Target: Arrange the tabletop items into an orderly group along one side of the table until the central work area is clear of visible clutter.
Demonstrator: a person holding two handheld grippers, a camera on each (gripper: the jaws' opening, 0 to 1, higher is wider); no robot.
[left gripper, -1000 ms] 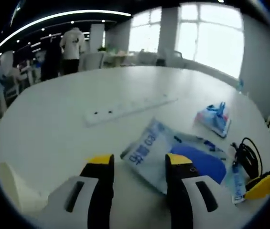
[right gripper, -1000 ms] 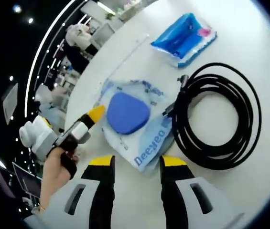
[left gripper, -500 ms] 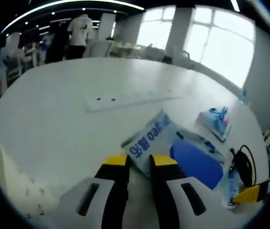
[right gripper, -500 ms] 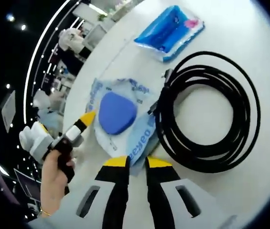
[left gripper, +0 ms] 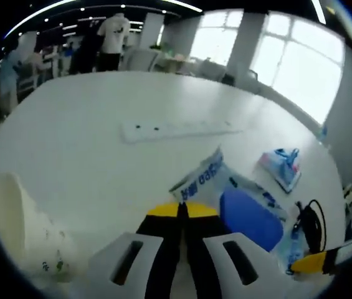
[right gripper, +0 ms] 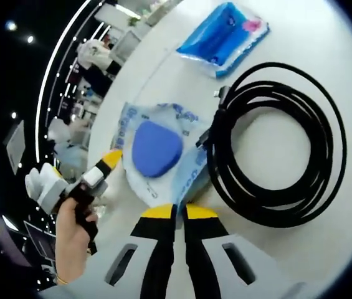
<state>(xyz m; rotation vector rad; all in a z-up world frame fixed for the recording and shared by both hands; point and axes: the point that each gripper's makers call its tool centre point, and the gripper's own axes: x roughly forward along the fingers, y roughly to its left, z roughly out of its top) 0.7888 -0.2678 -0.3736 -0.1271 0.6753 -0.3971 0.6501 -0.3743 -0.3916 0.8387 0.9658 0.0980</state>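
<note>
I had both grippers pinched onto the same thing: the clear plastic pouch printed with blue lettering, which held a flat blue rounded pad. My left gripper had its yellow-tipped jaws closed down to a sliver on the pouch's near corner, and that corner stood lifted and creased off the white round table. My right gripper was likewise clamped tight on the opposite edge of the pouch, with the pad lying between us.

The pouch sat in the middle of the table, its edge touching the coiled black cable. A smaller blue and pink packet lay beyond the cable, and a long white power strip lay farther across the table.

My worry was the two-ended grip. If my hands pulled apart or at different speeds, I judged the thin film could tear or slip out of one pair of jaws. Tilting it might let the pad slide to one end and drag that corner free. Moving toward the cable could snag its plug end and pull the coil out of shape, making more clutter, not less
</note>
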